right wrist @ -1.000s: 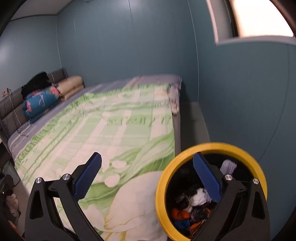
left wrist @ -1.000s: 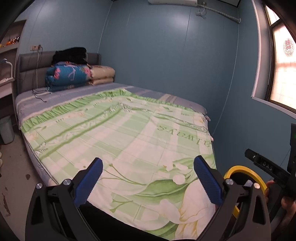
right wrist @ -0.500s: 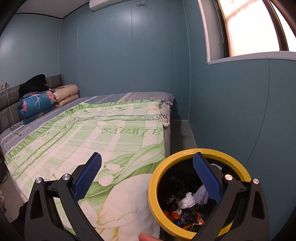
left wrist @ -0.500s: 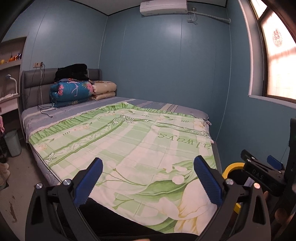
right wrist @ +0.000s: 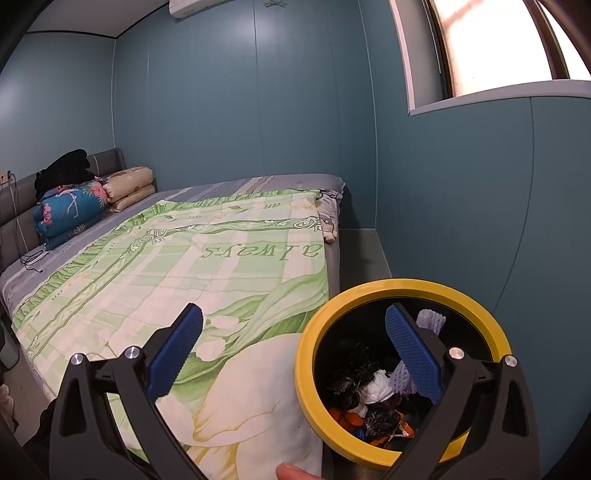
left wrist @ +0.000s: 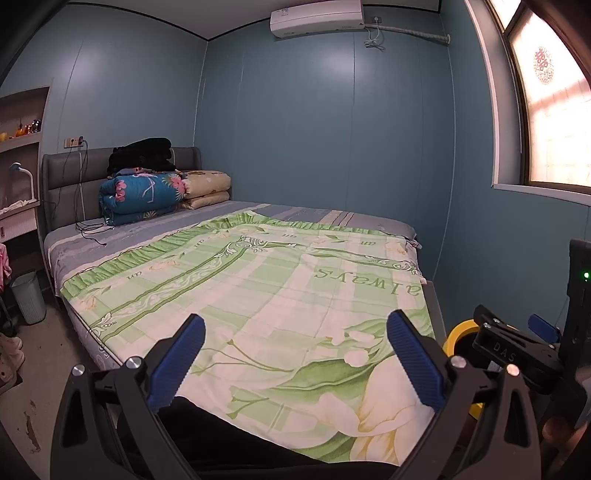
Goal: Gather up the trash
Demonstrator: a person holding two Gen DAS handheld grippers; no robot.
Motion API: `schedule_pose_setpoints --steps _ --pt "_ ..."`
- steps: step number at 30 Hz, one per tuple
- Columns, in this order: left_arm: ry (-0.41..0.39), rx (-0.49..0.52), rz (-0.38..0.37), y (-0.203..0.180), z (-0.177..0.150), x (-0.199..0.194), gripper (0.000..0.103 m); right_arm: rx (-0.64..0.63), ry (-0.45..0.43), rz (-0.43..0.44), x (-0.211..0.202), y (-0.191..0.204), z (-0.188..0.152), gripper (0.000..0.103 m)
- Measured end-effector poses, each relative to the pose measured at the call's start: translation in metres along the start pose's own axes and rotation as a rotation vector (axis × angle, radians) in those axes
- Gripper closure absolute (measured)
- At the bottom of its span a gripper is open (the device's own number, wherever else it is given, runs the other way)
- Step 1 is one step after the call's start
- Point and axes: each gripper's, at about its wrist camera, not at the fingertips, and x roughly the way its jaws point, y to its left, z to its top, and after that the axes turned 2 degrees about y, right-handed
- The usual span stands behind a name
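A: Each hand-held gripper, left (left wrist: 295, 354) and right (right wrist: 293, 352), gapes wide, holding nothing.

B: And the trash (right wrist: 369, 395)?

A: Piled inside the yellow-rimmed bin (right wrist: 306, 354) beside the bed (right wrist: 184, 258). Bed looks clean; collecting seems nearly finished.

Blue panelled walls (left wrist: 303, 122), white air conditioner (left wrist: 317, 16) high ahead of the jaws, bright window (left wrist: 550, 110) to their right, bed (left wrist: 236, 236) with green floral quilt (left wrist: 280, 295) ahead, grey headboard (left wrist: 70, 173), folded blankets (left wrist: 144, 195), stained floor (left wrist: 29, 417) lower left
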Motion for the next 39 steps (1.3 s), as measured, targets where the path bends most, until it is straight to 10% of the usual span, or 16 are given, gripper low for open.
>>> schedule_pose_setpoints --steps 39 --pt "0.026 -0.018 -0.02 0.004 -0.001 0.002 0.008 -0.021 0.036 -0.013 0.008 0.003 -0.006 0.008"
